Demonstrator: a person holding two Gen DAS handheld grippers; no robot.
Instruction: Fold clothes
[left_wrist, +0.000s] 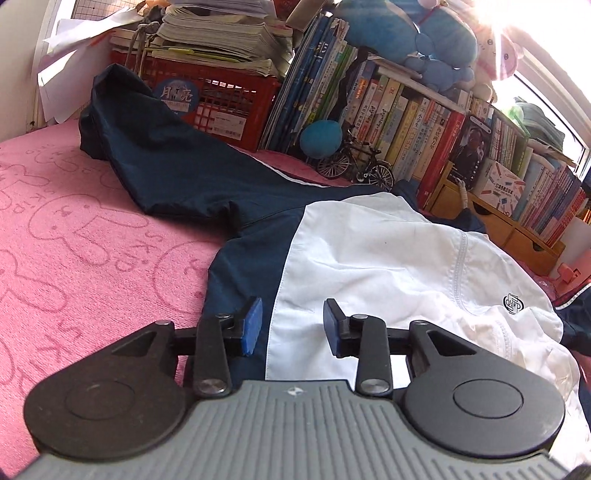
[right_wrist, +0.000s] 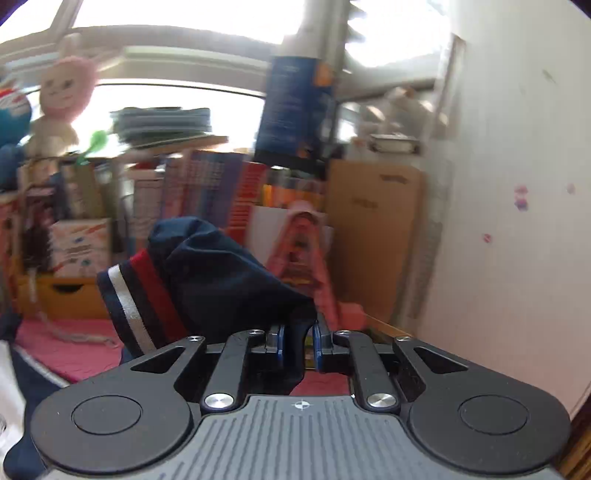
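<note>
Navy-and-white jacket (left_wrist: 362, 251) lies spread across centre frame on the pink mat (left_wrist: 74, 236); our left gripper (left_wrist: 292, 325) hovers above its seam, fingers parted, nothing between them; our right gripper (right_wrist: 298, 345) has its fingers pinched on the jacket's navy sleeve (right_wrist: 207, 280), lifted mid-frame.

The left gripper (left_wrist: 292, 325) hovered with jaws apart over a navy-and-white jacket (left_wrist: 369, 254) spread on the pink blanket (left_wrist: 92, 229), gripping nothing
</note>
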